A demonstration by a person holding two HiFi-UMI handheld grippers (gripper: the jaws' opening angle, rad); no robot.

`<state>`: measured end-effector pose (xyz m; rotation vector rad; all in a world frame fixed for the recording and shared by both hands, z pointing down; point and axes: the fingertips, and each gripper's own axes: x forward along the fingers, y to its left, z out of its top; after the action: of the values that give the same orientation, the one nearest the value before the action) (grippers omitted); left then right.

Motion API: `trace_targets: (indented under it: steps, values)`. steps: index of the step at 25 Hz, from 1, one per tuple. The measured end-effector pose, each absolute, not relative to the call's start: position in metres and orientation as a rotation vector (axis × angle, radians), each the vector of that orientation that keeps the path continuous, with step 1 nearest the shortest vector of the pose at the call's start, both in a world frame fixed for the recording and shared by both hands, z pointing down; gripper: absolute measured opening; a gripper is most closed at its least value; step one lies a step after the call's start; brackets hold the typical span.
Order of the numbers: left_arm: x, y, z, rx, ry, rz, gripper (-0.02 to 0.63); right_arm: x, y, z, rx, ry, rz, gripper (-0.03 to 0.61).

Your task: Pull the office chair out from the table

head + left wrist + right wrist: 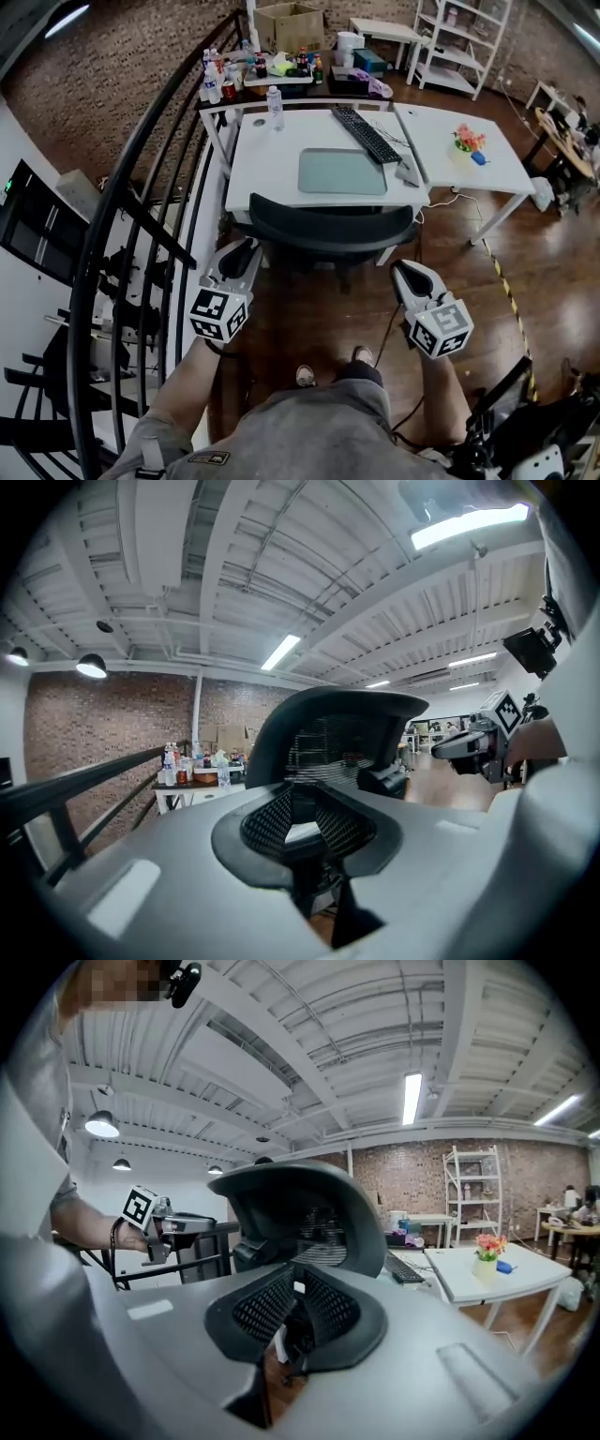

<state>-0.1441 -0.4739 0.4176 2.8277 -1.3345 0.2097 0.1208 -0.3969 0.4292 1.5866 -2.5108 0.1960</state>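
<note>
Nearest, the left gripper point(240, 255) and right gripper point(406, 274) are held well apart, one near each end of the chair point(333, 232) back. Both have their jaws spread wide with nothing between them. The chair is pushed in at the table's point(267, 169) near edge. Beyond it a mat point(342, 172) lies by that edge, a keyboard point(367, 134) angles toward the far right corner, and a bottle point(274, 107) stands at the far edge.
</note>
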Motion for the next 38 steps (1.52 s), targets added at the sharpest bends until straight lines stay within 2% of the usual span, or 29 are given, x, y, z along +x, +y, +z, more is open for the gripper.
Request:
trace_targets:
  steps: [2,4,8,11,13,19,21,22,24,25,30,38]
  values:
    - [-0.146,-0.491,0.414,2.843,-1.381,0.226,0.098,0.135,-0.412,0.428,1.624,-2.482,0.171,0.122]
    - [-0.146,-0.507,0.408,2.885,-1.412,0.254,0.153,0.148,-0.428,0.424,1.634,-2.458,0.127,0.165]
    - [-0.138,-0.531,0.396,3.058,-1.38,0.363,0.285,0.158,-0.457,0.409,1.52,-2.435,-0.045,0.298]
    - [-0.125,-0.546,0.398,3.191,-1.26,0.551,0.367,0.151,-0.474,0.403,1.343,-2.418,-0.207,0.352]
    - [-0.115,-0.552,0.404,3.243,-1.163,0.696,0.397,0.139,-0.481,0.405,1.187,-2.409,-0.285,0.371]
    - [-0.077,-0.544,0.393,3.43,-0.881,0.972,0.404,0.098,-0.483,0.407,0.808,-2.294,-0.542,0.373]
    - [-0.068,-0.542,0.394,3.464,-0.829,1.002,0.388,0.091,-0.486,0.408,0.762,-2.277,-0.576,0.364]
    - [-0.066,-0.542,0.393,3.469,-0.828,0.997,0.335,0.091,-0.489,0.408,0.762,-2.254,-0.592,0.336]
    - [-0.066,-0.541,0.393,3.478,-0.823,1.003,0.285,0.094,-0.494,0.406,0.758,-2.206,-0.614,0.183]
    - [-0.066,-0.54,0.393,3.484,-0.816,1.019,0.271,0.096,-0.494,0.406,0.743,-2.197,-0.613,0.171]
    - [-0.063,-0.534,0.396,3.488,-0.763,1.098,0.228,0.099,-0.491,0.409,0.707,-2.194,-0.612,0.153]
    - [-0.066,-0.521,0.399,3.507,-0.778,1.129,0.216,0.098,-0.48,0.411,0.735,-2.174,-0.642,0.153]
